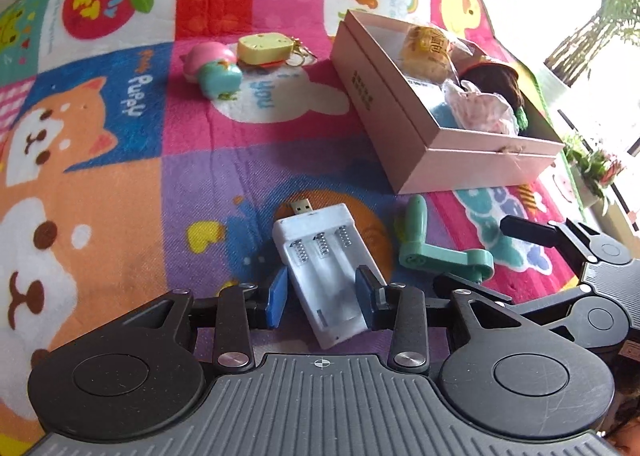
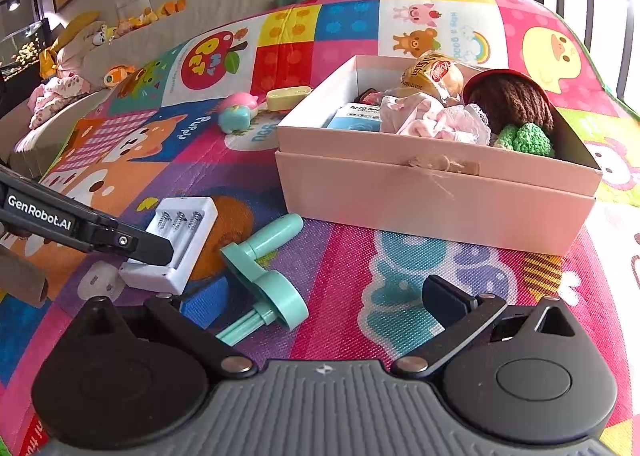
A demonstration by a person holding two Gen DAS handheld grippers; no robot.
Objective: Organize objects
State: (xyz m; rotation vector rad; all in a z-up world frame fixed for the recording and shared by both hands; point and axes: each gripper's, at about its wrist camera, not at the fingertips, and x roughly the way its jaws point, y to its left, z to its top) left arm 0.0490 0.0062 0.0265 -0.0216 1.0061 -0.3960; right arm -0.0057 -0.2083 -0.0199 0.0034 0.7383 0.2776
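Observation:
A white USB battery charger (image 1: 320, 264) lies on the colourful play mat, also in the right wrist view (image 2: 176, 244). My left gripper (image 1: 325, 296) straddles the charger's near end, its blue pads (image 1: 278, 300) close to both sides with small gaps. A teal hand crank (image 1: 436, 244) lies right of it, also in the right wrist view (image 2: 260, 280). My right gripper (image 2: 320, 304) is open wide, empty, over the crank's near end. A pink open box (image 2: 436, 192) holds a snack packet, pink cloth and knitted items.
A pink and teal squishy toy (image 1: 212, 68) and a yellow cheese keychain (image 1: 264, 48) lie on the mat left of the box (image 1: 400, 112). Plush toys line a sofa at far left in the right wrist view (image 2: 68, 88). A window is at right.

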